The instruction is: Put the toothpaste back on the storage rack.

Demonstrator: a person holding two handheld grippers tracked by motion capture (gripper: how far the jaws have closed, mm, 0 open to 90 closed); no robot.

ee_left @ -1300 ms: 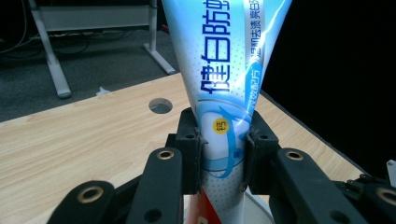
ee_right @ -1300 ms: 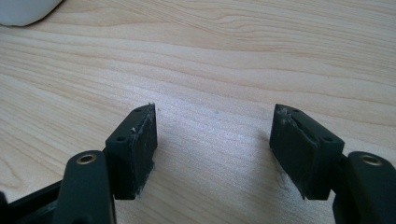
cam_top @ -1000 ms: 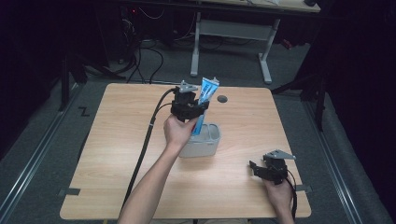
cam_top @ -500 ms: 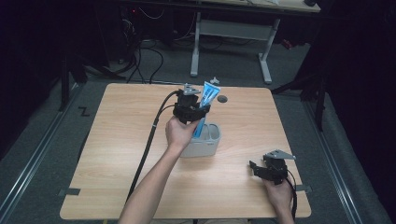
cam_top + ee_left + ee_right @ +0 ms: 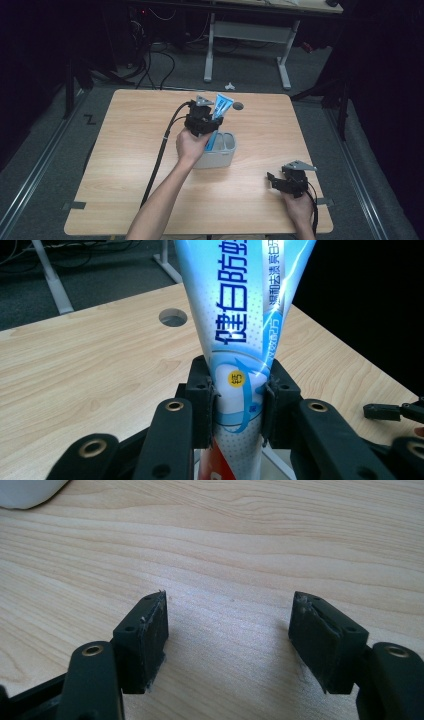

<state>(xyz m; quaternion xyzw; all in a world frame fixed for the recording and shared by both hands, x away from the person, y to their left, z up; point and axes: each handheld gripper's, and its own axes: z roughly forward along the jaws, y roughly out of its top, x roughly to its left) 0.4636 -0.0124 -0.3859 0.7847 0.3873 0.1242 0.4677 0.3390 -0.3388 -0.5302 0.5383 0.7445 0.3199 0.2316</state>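
Left gripper (image 5: pixel 206 121) sits above the grey cup holder (image 5: pixel 218 153) near table centre, its jaws clamped on a blue-and-white toothpaste tube (image 5: pixel 220 111). Tube is roughly upright, slightly tilted, its flat crimped end up; lower end goes down into the holder, exact depth hidden by the hand. In the left gripper view the tube (image 5: pixel 240 330) is squeezed between both black pads, blue printed characters on its face, a small yellow dot at pad level, red band at the bottom edge. Round cable hole (image 5: pixel 173 317) in the wooden table (image 5: pixel 130 150) lies beyond the tube. Right gripper (image 5: pixel 283 183) rests low at the table's near right corner, well apart from the holder, held by the right hand (image 5: pixel 299 210). In the right gripper view its jaws are spread wide, nothing between them, bare wood under them; a white rounded edge (image 5: pixel 25 492) at top left, can't tell what.
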